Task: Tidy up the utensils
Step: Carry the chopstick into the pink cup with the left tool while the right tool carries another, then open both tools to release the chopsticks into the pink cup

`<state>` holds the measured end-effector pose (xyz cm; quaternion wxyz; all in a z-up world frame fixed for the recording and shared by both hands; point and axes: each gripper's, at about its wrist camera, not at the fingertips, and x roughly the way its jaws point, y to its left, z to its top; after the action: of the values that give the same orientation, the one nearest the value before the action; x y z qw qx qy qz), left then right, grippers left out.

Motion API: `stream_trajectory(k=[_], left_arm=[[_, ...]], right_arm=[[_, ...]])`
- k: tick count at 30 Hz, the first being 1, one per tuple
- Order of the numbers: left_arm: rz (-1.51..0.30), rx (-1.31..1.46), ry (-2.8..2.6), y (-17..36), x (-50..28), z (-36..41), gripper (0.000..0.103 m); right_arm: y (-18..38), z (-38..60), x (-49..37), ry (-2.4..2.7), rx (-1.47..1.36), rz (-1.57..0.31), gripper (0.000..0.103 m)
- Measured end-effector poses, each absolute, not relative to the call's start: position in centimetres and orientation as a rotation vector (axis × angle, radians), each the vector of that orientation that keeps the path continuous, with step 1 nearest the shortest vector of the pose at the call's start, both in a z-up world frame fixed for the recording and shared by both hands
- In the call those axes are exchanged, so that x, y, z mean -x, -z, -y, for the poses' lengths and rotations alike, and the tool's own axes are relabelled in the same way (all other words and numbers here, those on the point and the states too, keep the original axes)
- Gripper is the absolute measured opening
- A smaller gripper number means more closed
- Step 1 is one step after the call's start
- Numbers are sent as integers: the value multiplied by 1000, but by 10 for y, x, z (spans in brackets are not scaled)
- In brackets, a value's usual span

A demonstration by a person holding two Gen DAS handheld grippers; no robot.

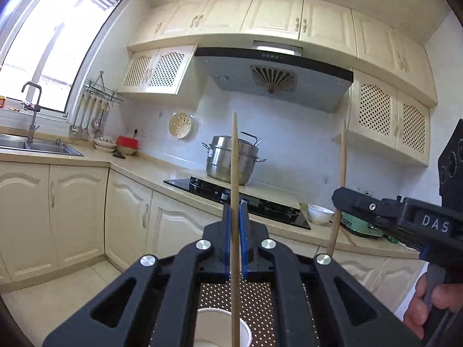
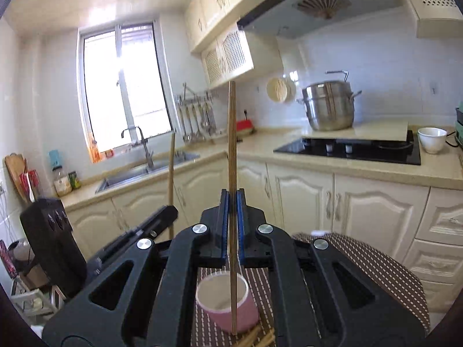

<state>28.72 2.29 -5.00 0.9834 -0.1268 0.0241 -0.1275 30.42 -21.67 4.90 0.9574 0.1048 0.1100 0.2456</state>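
Left wrist view: the left hand-held gripper point(image 1: 235, 231) pinches a long upright wooden chopstick point(image 1: 235, 173) above a white-lined pink paper cup point(image 2: 222, 297) on the dotted brown surface point(image 2: 361, 260); to its right, the right hand-held gripper point(image 2: 231, 217) pinches a second upright wooden chopstick point(image 2: 232, 144).

The left wrist view was taken along the left gripper point(image 1: 235, 217), held about level, facing the stove corner with the steel pot point(image 1: 231, 159) far ahead and the sink point(image 1: 37, 144) far left. The right wrist view was taken along the right gripper point(image 2: 233, 211), turned more toward the window point(image 2: 124, 86). Both views were set close above the pink cup point(image 2: 225, 297); pot, sink and range hood point(image 1: 275, 78) were shared.
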Motion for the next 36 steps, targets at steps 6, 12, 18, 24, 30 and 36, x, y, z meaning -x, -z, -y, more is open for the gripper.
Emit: stream_trajectory(k=[6,12,18,24,30,36], left_arm=[[-16,290,214,68,-314,-30,5],[-46,271,190,88,-324,-30,6],[-100,267,191,101,-322,-32,7],[-155,284,198,103,-310,-42,40],[-223,252,132,97,-296,-52,51],[-247,214,105,88,-279,-55,54]], right_arm=[[-28,208,-314,-504,-261,-187,6],[-4,196,-326,-511,-248,-224,6],[14,193,-325,-505,-218,-257,6],[22,192,-318,-500,-206,-271,6],[27,185,-312,-498,-189,-293,6],[33,182,-310,-485,-188,-330,6]])
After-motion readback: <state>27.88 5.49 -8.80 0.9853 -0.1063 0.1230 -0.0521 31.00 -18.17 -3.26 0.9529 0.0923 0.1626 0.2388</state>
